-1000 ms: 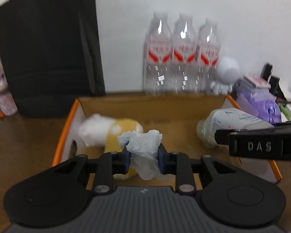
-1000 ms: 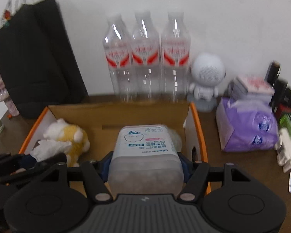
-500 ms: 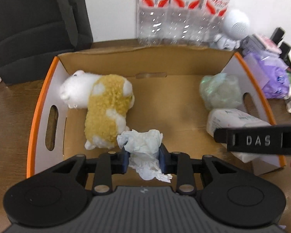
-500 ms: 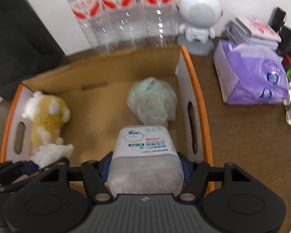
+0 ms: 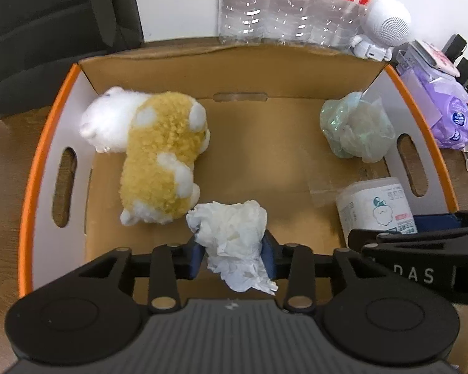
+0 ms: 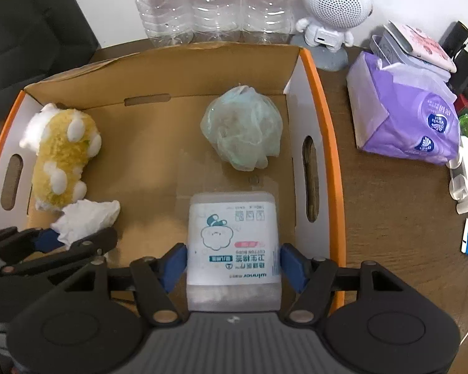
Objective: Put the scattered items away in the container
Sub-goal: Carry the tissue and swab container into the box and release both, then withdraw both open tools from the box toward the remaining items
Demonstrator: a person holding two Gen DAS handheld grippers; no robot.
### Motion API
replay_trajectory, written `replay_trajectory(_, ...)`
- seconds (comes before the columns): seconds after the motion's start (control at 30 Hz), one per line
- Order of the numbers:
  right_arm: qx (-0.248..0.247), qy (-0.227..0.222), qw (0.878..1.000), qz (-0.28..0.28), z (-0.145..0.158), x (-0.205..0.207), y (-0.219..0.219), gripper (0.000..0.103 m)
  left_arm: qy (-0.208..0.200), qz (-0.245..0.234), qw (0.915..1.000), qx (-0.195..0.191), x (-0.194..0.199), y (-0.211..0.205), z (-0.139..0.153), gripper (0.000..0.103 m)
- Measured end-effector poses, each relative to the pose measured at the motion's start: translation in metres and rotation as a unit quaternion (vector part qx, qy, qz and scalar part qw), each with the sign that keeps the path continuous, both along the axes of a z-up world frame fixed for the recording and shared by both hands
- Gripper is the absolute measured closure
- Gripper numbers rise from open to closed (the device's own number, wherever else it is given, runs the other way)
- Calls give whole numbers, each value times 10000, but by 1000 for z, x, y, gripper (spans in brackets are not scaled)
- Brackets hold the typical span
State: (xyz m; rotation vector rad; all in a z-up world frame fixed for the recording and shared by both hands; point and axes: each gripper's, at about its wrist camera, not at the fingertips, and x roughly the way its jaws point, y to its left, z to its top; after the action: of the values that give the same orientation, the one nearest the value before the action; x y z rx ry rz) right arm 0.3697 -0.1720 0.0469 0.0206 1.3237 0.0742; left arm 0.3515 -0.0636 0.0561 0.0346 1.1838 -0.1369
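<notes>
Both grippers point steeply down into the cardboard box [image 5: 51, 143], an open-topped carton with orange rims and oval handle cut-outs in its white end walls, standing on a brown wooden table [image 6: 390, 205].

Left gripper [image 5: 232, 254]: jaws opening, with a crumpled white tissue [image 5: 231, 233] between the blue pads. The wad still touches both pads and hangs low over the box floor near the front; whether it rests on the cardboard cannot be told. It lies just beside the foot end of a yellow-and-white plush toy [image 5: 159, 162], which lies along the left side of the box.

Right gripper [image 6: 232, 258]: clamped on a translucent cotton-bud box [image 6: 232, 243] with a white printed label, blue pads pressed on both its sides. The box sits inside the carton near the front right corner, close to the right wall.

A scrunched pale green plastic bag [image 6: 241, 134] lies at the back right of the carton, apart from the cotton-bud box.

Outside the carton: three clear water bottles [image 6: 215, 6] against the wall behind it, a white robot-shaped speaker [image 6: 330, 9] to their right, a purple tissue pack [image 6: 405, 115] on the table at right, and a black bag [image 5: 46, 28] at the back left.
</notes>
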Motion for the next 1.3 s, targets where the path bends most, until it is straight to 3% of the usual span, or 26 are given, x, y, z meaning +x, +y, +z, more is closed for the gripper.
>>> replay_trajectory(0.1, 104, 121, 9998, -71, 5, 0, -3, 36, 98, 11, 9999, -65, -2, 3, 8, 53)
replay_trajectory(0.33, 168, 53, 9997, -180, 40, -8, -15, 24, 174, 50, 9998, 1, -10, 10, 39, 23)
replay_trajectory(0.4, 271, 22, 9993, -243, 54, -12, -20, 22, 108, 102, 9999, -9, -14, 14, 52, 18)
replay_trajectory(0.6, 364, -425, 9981, -259, 109, -34, -22, 18, -491, 174, 9986, 127, -41, 19, 110, 13)
replay_trajectory(0.73, 441, -857, 9951, -200, 137, -53, -21, 18, -1101, 303, 9934, 112, -64, 29, 138, 2)
replay_trajectory(0.8, 274, -1117, 9933, -70, 144, -64, -15, 17, -1379, 317, 9899, 81, -76, 31, 145, 2)
replay_trajectory(0.97, 327, -1800, 9831, 40, 149, -87, -11, 17, -2118, 327, 9768, -4, -105, 37, 148, 0)
replay_trajectory(1.03, 646, -2227, 9728, 24, 144, -97, -15, 17, -2755, 351, 9605, -158, -121, 42, 145, 0)
replay_trajectory(1.1, 869, -2589, 9620, -34, 136, -107, -17, 17, -3316, 330, 9428, -45, -135, 41, 134, 0)
replay_trajectory(1.2, 887, -3083, 9472, 14, 118, -120, -14, 17, -3608, 305, 9318, 266, -143, 35, 114, 0)
replay_trajectory(1.3, 679, -3433, 9366, 151, 100, -131, -10, 17, -3786, 445, 9245, 69, -149, 38, 97, 0)
